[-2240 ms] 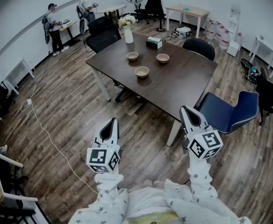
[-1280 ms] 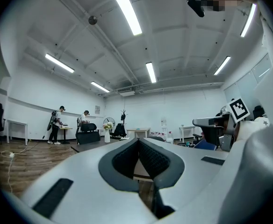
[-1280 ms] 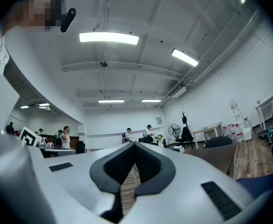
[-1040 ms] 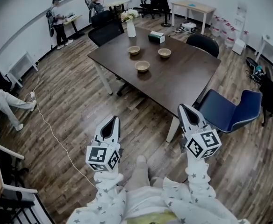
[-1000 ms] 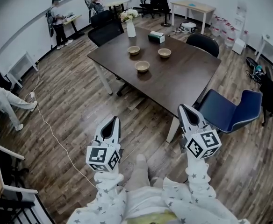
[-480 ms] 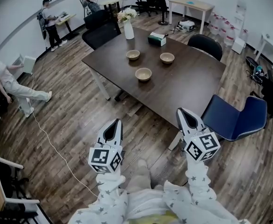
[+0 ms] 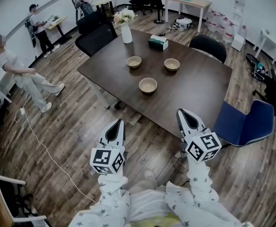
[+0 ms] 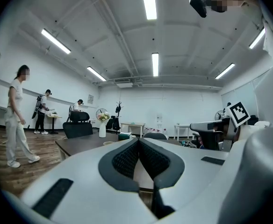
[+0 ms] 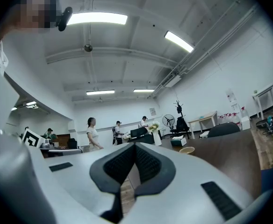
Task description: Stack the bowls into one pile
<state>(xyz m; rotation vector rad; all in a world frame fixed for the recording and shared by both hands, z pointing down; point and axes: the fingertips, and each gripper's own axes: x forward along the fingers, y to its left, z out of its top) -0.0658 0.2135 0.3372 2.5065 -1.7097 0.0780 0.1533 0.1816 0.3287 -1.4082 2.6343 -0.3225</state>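
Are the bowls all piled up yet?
Not yet. Nothing is stacked: the near bowl, far left bowl and far right bowl sit apart on the table. The left gripper and right gripper are shut, empty, short of the bowls. All stacking remains.

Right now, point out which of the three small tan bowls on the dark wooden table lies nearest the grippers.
The front tan bowl, alone by the near edge of the table; the back-left bowl and back-right bowl sit farther away.
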